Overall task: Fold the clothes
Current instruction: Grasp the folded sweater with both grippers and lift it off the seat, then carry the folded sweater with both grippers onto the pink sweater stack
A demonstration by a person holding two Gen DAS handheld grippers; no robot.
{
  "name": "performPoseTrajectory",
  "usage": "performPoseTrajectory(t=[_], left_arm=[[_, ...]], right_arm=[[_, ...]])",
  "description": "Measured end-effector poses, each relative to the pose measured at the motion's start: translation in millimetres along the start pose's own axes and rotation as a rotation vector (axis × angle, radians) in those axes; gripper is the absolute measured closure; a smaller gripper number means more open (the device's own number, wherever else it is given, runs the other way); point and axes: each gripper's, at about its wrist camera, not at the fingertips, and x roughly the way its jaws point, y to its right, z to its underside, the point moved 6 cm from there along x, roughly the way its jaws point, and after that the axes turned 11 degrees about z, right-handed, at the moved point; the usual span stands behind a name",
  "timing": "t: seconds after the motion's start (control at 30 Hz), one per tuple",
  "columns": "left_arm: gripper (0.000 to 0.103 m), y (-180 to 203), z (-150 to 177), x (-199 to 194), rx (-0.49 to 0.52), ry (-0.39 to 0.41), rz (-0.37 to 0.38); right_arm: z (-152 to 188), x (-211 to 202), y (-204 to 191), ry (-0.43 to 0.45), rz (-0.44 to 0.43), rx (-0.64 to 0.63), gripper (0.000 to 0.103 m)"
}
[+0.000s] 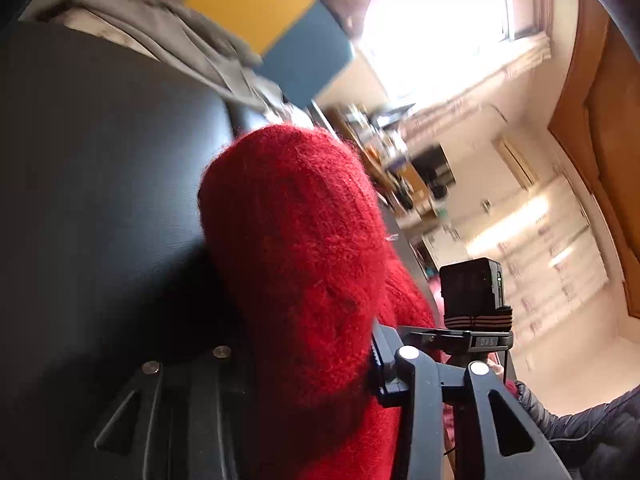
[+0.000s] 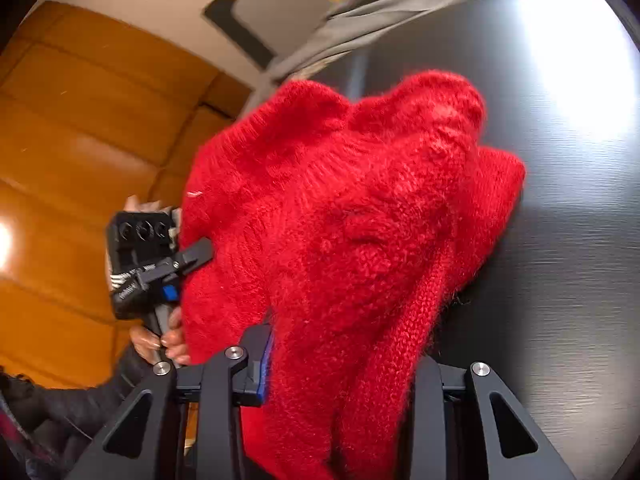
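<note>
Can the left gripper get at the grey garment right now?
Probably not: the left gripper is clamped on the red sweater, whose bulk lies between it and the grey garment at the table's far edge.

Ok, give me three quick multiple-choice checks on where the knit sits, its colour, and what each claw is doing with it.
1. The red sweater lies on:
A the dark table
B the sofa
C the floor

2. The garment at the table's far edge is:
A grey
B red
C green

3. The right claw is:
A wide open and empty
B closed on the sweater
C holding a hanger

Answers:
1 A, knit spreads over the dark top.
2 A, grey cloth lies bunched there.
3 B, knit fills its jaws; the left claw grips it too.
</note>
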Motion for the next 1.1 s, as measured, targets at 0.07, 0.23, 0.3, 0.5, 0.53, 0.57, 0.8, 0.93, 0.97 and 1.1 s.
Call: performPoseTrajectory(t=[0.07,0.23,0.3,0.5,0.53,0.57,0.8,0.93,0.97,1.1], left_arm=[[0.063,6.4,3.2,-50.0,0.025,0.068,-0.049],[0.063,35.3,-6.2,-190.3,0.102,0.289,-0.175],[0.063,54.4,-17.1,-253.5,0.159,0.385,-0.252],[0.062,96.6,-63.0,-416.2,0.23,0.657,-0.405],[0.062,102.6,-71.3,-443.0,0.233,0.703,-0.425],[0.062,104.3,-77.9,-467.3,0.213,0.752,-0.437],[0.061,-43.8,-69.6,-550.2,-0.218,0.863,-0.549],[0.061,-112.7,-57.3,-584.0,-0.362,0.992,-0.443],[0.061,-112.5,-60.3,-588.9,-0.353,0.996,-0.456],[0.06,-111.9,-71.6,-589.5,-0.343,0.907,-0.459]], right_arm=[[0.2,15.9,-31.9,-0.009,-0.06,-0.047,0.066],[-10.7,73.9,-145.2,-0.06,-0.237,-0.18,0.066],[-22.7,94.4,-205.4,-0.069,-0.32,-0.251,0.066],[-76.3,131.5,-400.4,-0.062,-0.499,-0.508,0.066],[-87.1,135.8,-435.3,-0.056,-0.521,-0.555,0.066],[-96.8,139.7,-467.4,-0.052,-0.538,-0.597,0.066],[-133.0,232.5,-621.9,-0.136,-0.461,-0.833,0.066],[-132.6,362.7,-616.3,-0.29,-0.24,-0.802,0.059],[-133.0,393.6,-611.9,-0.327,-0.196,-0.778,0.055],[-136.3,402.1,-619.4,-0.315,-0.321,-0.687,0.055]])
